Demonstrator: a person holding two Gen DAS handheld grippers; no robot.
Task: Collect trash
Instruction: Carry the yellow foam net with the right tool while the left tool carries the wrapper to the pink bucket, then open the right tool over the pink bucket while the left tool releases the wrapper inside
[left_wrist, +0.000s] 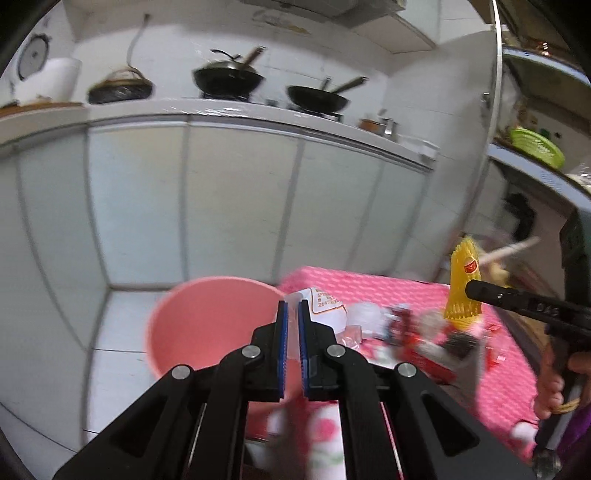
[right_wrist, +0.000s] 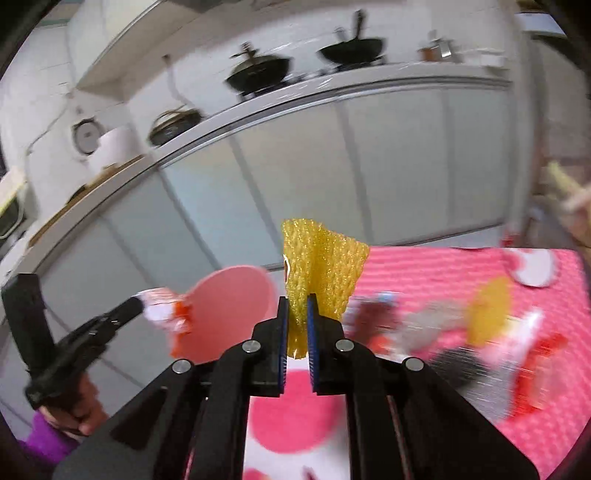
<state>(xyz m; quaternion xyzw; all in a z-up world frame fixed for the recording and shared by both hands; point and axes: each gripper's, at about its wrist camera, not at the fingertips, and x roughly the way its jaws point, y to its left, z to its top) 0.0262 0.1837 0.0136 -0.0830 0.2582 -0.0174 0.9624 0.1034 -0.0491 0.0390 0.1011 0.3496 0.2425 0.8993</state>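
My left gripper (left_wrist: 293, 304) is shut on a white wrapper with orange print (left_wrist: 327, 308), held beside the rim of the pink bin (left_wrist: 207, 332). In the right wrist view the left gripper (right_wrist: 137, 304) shows that wrapper (right_wrist: 159, 310) at its tip, in front of the bin (right_wrist: 229, 314). My right gripper (right_wrist: 295, 300) is shut on a yellow foam net (right_wrist: 321, 266), lifted above the pink mat (right_wrist: 443, 266). The left wrist view has the right gripper (left_wrist: 468, 290) and the net (left_wrist: 463, 280) over the mat (left_wrist: 369, 284).
Several red, clear and dark wrappers (left_wrist: 417, 339) lie blurred on the mat, with a yellow disc (right_wrist: 487, 314) among them. White cabinet doors (left_wrist: 240, 199) stand behind, under a counter with woks (left_wrist: 229, 79). A green basket (left_wrist: 537, 146) sits on a shelf at right.
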